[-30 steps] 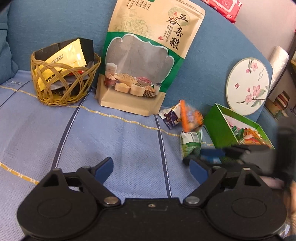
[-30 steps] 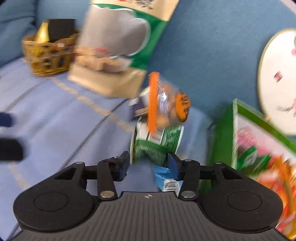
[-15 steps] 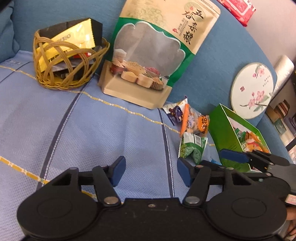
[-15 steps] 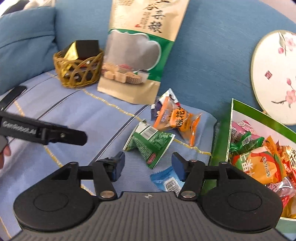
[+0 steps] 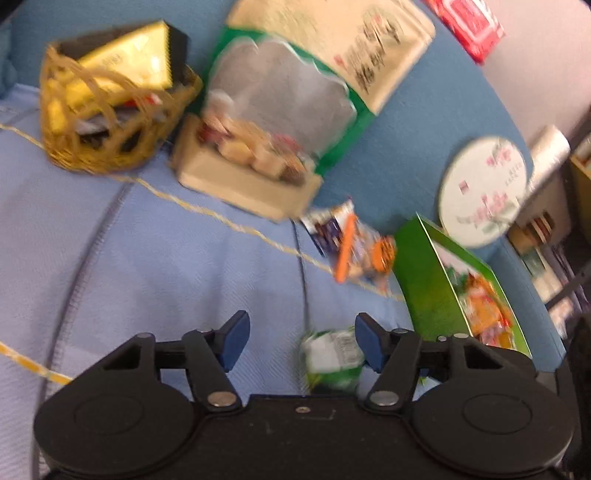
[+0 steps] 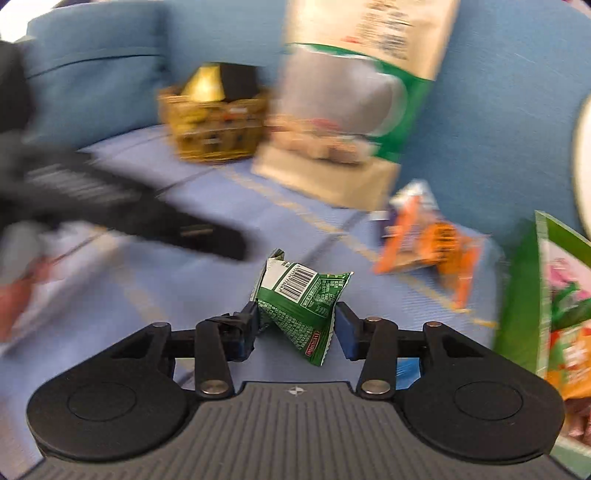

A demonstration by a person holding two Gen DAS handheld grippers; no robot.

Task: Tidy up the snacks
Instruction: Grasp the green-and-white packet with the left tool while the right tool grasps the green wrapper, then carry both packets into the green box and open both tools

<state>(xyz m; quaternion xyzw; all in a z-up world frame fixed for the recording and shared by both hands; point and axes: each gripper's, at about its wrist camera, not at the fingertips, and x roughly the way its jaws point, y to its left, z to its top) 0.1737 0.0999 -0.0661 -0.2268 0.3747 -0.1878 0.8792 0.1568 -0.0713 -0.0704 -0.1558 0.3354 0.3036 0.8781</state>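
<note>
My right gripper (image 6: 295,328) is shut on a small green snack packet (image 6: 301,302), held above the blue sofa seat. The same packet shows blurred in the left wrist view (image 5: 332,360), between my left gripper's fingers but not pinched. My left gripper (image 5: 301,341) is open and empty; it also shows in the right wrist view (image 6: 207,240). An orange snack packet (image 6: 432,240) and a purple-white one (image 5: 327,227) lie on the seat. A green box (image 5: 436,291) with several snacks stands at the right. A wicker basket (image 5: 110,136) holds yellow and black packets.
A large grain pouch (image 5: 288,118) leans on the sofa back beside the basket. A round floral fan (image 5: 484,192) leans behind the green box. A red packet (image 5: 469,26) lies on top of the sofa back. A blue packet (image 6: 406,373) lies under my right gripper.
My right gripper has closed on the green packet and lifted it off the seat. My left gripper has moved right and forward, toward the packet. Both views are blurred by motion.
</note>
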